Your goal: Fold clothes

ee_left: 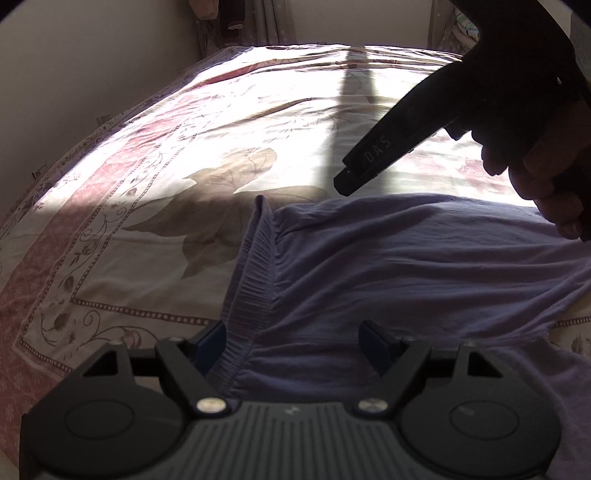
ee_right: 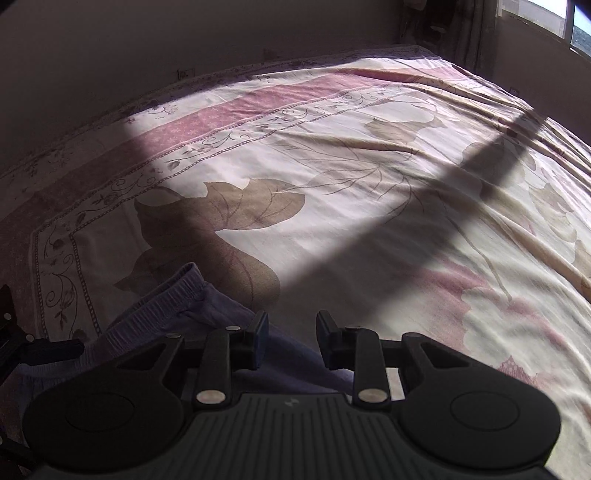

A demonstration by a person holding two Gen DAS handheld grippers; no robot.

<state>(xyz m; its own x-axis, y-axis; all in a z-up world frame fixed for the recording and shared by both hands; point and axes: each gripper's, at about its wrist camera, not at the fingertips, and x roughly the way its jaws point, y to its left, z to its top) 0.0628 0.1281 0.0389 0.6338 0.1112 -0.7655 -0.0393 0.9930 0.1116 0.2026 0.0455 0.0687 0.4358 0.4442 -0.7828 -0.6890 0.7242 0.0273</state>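
A purple garment (ee_left: 406,266) with a ribbed elastic waistband (ee_left: 251,280) lies spread on the bed. My left gripper (ee_left: 291,341) hovers over its near part. Its jaws stand wide open, and the waistband runs up between them, close to the left finger (ee_left: 212,341). In the left wrist view a hand (ee_left: 535,177) holds my right gripper (ee_left: 345,181) above the garment's far edge. In the right wrist view the right gripper (ee_right: 291,334) is over the garment's dark corner (ee_right: 207,310). Its jaws stand a little apart with nothing pinched.
The bed sheet (ee_right: 369,184) is cream with pink borders and large leaf prints. Sunlight and hard shadows cross it. Walls stand behind the bed, a curtain (ee_left: 266,22) at the far corner and a window (ee_right: 546,18) at the upper right.
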